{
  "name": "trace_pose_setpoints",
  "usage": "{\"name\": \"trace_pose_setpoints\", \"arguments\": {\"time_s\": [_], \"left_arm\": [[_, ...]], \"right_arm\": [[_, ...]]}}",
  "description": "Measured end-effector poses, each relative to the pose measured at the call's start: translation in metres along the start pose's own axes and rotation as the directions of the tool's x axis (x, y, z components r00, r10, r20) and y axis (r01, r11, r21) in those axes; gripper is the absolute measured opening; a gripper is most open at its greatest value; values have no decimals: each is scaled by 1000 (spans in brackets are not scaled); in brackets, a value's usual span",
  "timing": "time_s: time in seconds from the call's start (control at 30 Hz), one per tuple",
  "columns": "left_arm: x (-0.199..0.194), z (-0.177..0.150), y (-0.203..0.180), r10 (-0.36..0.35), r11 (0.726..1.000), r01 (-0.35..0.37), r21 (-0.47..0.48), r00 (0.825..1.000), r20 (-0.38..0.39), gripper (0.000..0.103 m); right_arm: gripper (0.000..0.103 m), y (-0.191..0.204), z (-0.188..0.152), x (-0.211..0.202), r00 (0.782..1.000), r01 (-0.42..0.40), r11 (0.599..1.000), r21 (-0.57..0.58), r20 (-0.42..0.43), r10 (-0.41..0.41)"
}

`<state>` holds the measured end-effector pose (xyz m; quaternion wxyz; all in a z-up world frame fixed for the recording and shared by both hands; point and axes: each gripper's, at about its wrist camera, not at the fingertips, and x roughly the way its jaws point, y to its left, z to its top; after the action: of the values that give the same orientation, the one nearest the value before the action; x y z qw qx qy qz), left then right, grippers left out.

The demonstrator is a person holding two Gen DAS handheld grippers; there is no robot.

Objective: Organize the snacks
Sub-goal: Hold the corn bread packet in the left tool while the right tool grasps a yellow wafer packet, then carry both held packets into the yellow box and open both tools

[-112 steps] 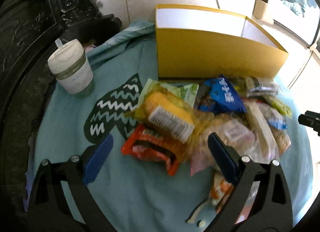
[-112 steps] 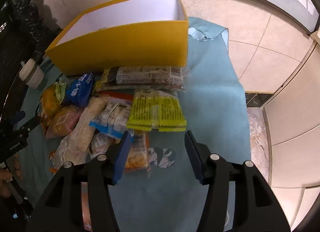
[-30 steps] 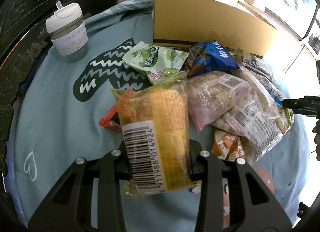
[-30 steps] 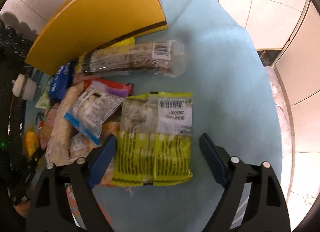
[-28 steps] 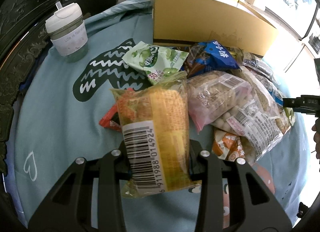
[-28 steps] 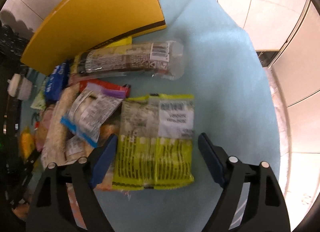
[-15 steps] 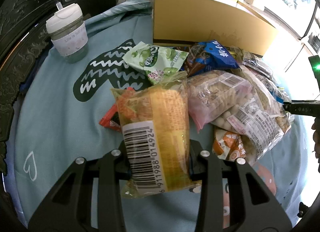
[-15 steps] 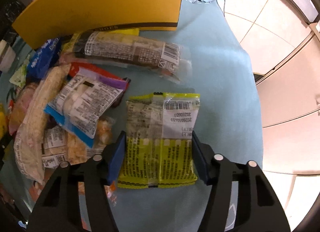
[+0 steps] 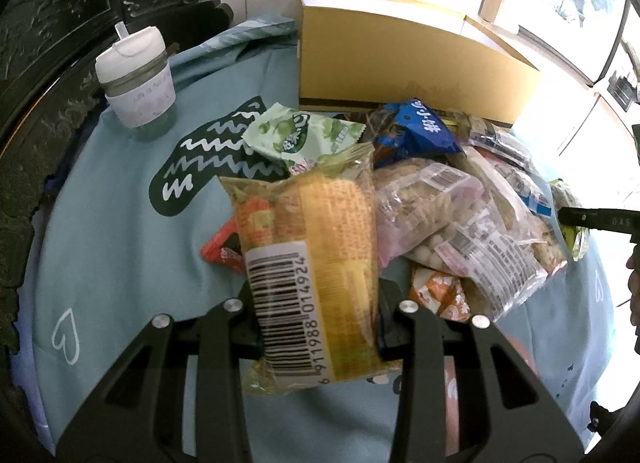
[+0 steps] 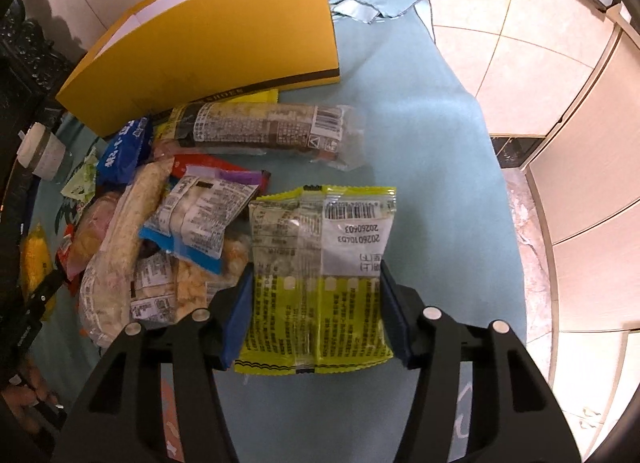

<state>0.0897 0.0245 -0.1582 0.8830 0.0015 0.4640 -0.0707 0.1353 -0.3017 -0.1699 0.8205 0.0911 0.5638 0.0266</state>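
Right claw (image 10: 316,315) has just clamped onto the yellow-green packet (image 10: 320,263), near edge of the snack pile (image 10: 168,231); left claw (image 9: 316,327) still grips the orange packet (image 9: 312,263). Both are ready for the yellow box (image 10: 208,47) at the far side.

We count 1 yellow cardboard box (image 10: 208,43), 1 lidded cup (image 9: 136,79) and 1 teal cloth (image 9: 112,231) on the worktop. We see 2 tools: the left tool (image 9: 316,315) and the right tool (image 10: 316,315). Snack packets number roughly 12, among them 1 orange-yellow packet (image 9: 316,255), 1 lime-yellow packet (image 10: 320,275), 1 blue packet (image 9: 420,131) and 1 green packet (image 9: 300,135).
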Motion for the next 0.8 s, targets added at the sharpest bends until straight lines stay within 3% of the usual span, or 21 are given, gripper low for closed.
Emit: {"name": "trace_pose_setpoints", "arguments": {"time_s": [0.37, 0.8], "left_arm": [[-18, 9, -2, 34, 999, -34, -8, 999, 16, 36], [-53, 25, -15, -15, 1000, 15, 7, 996, 90, 37]], "right_arm": [[58, -1, 7, -43, 993, -83, 997, -8, 88, 83], [58, 27, 12, -87, 972, -154, 986, -67, 167, 163]]}}
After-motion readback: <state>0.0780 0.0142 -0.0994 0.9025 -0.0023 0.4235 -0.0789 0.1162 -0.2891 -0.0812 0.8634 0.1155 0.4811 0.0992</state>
